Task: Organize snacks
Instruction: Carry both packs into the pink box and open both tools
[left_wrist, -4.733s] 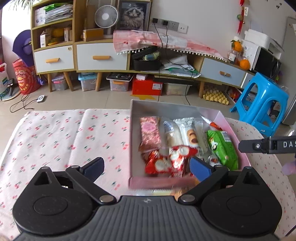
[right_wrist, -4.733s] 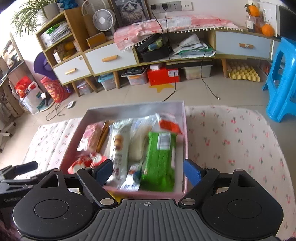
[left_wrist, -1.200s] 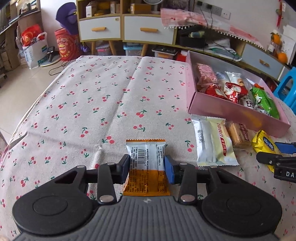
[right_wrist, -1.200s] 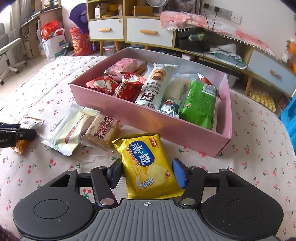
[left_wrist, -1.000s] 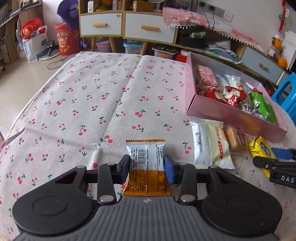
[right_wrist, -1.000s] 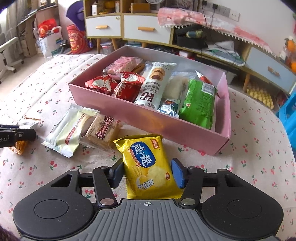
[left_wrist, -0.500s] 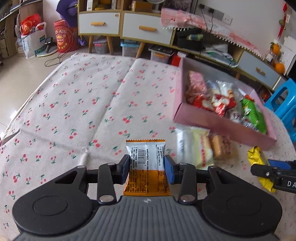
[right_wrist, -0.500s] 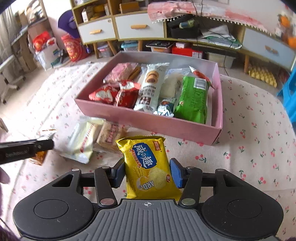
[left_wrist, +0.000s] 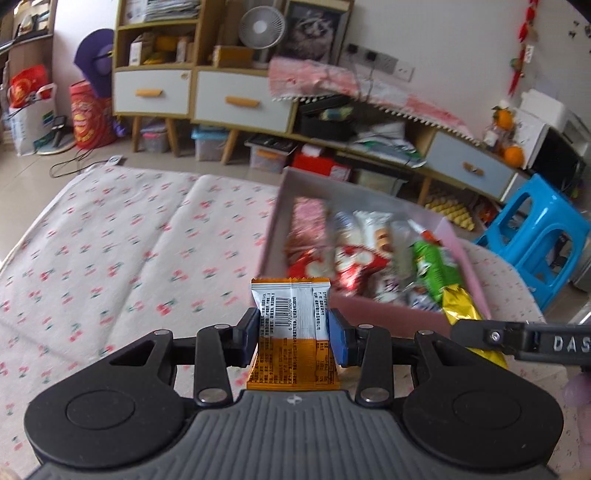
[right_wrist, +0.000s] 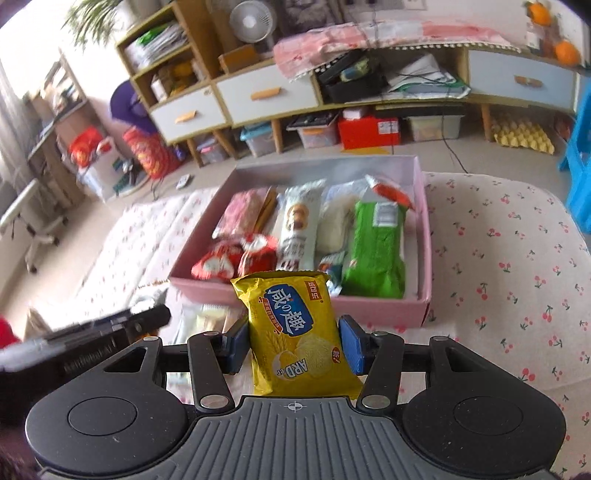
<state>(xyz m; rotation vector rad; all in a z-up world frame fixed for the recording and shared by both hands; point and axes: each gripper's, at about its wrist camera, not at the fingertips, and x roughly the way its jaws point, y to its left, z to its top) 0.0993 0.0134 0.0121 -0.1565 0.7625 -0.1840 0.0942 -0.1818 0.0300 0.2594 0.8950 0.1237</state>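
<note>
Left tool (left_wrist: 291, 334) clamped on orange-and-white snack packet (left_wrist: 291, 328) — packet lifted off cherry-print surface (left_wrist: 110, 240), in front of pink box (left_wrist: 369, 306). Right tool (right_wrist: 293, 341) pinching yellow cracker bag (right_wrist: 295, 332), held up before box's near wall (right_wrist: 369, 306). Box full of wrapped snacks — green pack (right_wrist: 375, 254) at its right side.

1. Lower end of orange-and-white packet (left_wrist: 291, 332) hidden behind the left gripper (left_wrist: 291, 334) body.
2. Pink box (right_wrist: 424, 306) contents ahead of the claw smeared by blur.
3. Packets on cherry-print cloth (right_wrist: 517, 258), left of the right gripper (right_wrist: 293, 341), too blurred to identify.
</note>
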